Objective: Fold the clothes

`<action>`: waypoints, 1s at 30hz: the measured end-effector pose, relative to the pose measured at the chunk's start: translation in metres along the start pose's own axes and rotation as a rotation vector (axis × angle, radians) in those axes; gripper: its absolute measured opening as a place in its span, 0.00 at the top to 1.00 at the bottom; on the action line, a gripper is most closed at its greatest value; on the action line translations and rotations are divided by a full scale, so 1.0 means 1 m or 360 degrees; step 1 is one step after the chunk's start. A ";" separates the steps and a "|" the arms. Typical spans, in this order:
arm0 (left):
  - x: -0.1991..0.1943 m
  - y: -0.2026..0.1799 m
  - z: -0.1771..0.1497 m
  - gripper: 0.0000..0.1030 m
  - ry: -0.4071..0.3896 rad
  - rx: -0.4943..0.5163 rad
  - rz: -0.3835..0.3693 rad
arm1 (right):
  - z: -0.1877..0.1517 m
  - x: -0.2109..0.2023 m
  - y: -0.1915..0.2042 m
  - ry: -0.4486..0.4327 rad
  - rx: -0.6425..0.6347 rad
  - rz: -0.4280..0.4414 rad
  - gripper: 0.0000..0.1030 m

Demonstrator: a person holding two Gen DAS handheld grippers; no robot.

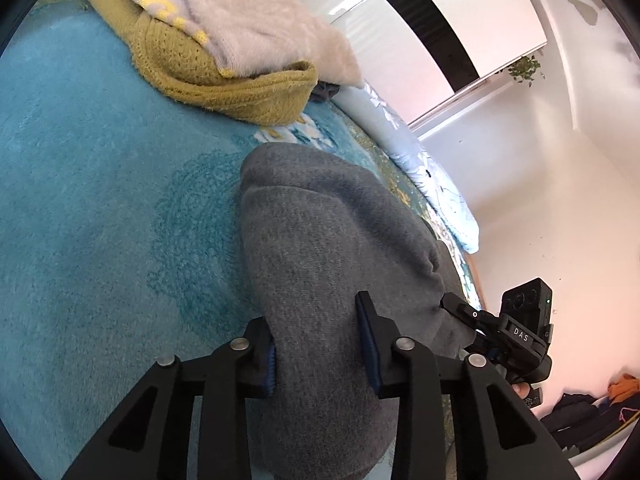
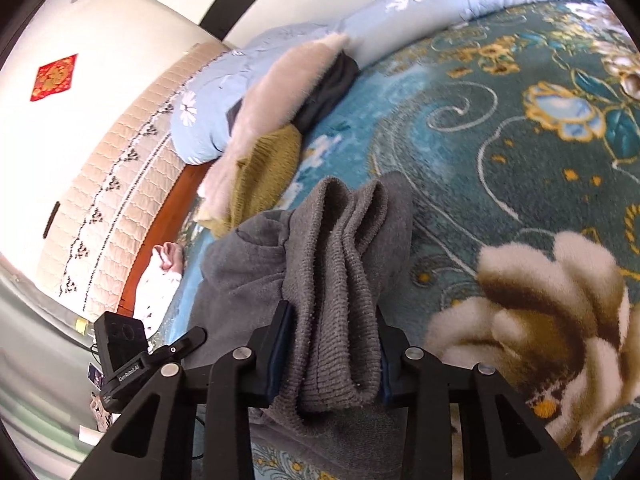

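Left wrist view: left gripper (image 1: 320,350) has its black fingers (image 1: 370,344) w/ blue pads part-open, closed onto a thick fold of the grey knitted garment (image 1: 320,232), cloth filling the gap between the pads. Garment runs from 6 o'clock up to centre, lying on the teal floral plush blanket (image 1: 100,200) covering the bed. At 11–12 o'clock a mustard-yellow knit sweater (image 1: 224,84) w/ a pale pink fuzzy garment (image 1: 264,32) stacked on top, well apart from the grey one. At 4 o'clock the right gripper (image 1: 456,304) touches the grey cloth's edge; can't tell its grip from here.

Right wrist view: right gripper (image 2: 330,354) fingers (image 2: 280,344) clamp a bunched ribbed hem of the grey garment, folds hanging between the pads, at 6 o'clock. Rest of the garment spreads toward 9 o'clock on the blanket. Light blue floral quilt (image 2: 224,96) at 11 o'clock.
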State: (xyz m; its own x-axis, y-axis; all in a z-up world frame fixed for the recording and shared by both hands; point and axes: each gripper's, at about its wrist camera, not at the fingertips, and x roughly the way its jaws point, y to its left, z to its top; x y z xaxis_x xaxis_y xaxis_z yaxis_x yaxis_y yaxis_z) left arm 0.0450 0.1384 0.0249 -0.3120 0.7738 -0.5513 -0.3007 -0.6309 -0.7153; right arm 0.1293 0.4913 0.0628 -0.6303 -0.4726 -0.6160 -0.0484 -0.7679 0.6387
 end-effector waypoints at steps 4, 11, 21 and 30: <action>-0.006 -0.001 0.001 0.70 -0.0020 0.0017 -0.0020 | 0.000 -0.005 0.009 -0.0052 -0.0001 0.0034 0.64; -0.051 0.011 0.018 0.71 -0.0125 0.0057 0.0010 | 0.002 0.002 0.051 -0.0092 -0.0023 0.0112 0.66; -0.171 0.062 0.065 0.71 -0.0382 0.0158 0.0121 | 0.018 0.075 0.180 -0.0005 -0.0259 0.0276 0.66; -0.292 0.130 0.116 0.71 -0.0806 0.0181 0.0170 | 0.039 0.163 0.328 0.0027 -0.0589 0.0388 0.66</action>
State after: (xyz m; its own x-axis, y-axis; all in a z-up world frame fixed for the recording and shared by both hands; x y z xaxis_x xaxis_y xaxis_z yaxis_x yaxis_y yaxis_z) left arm -0.0078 -0.1757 0.1427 -0.7340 0.5979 -0.3221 -0.3306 -0.7288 -0.5996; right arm -0.0197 0.1791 0.1895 -0.5762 -0.6636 -0.4771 0.3827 -0.7349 0.5599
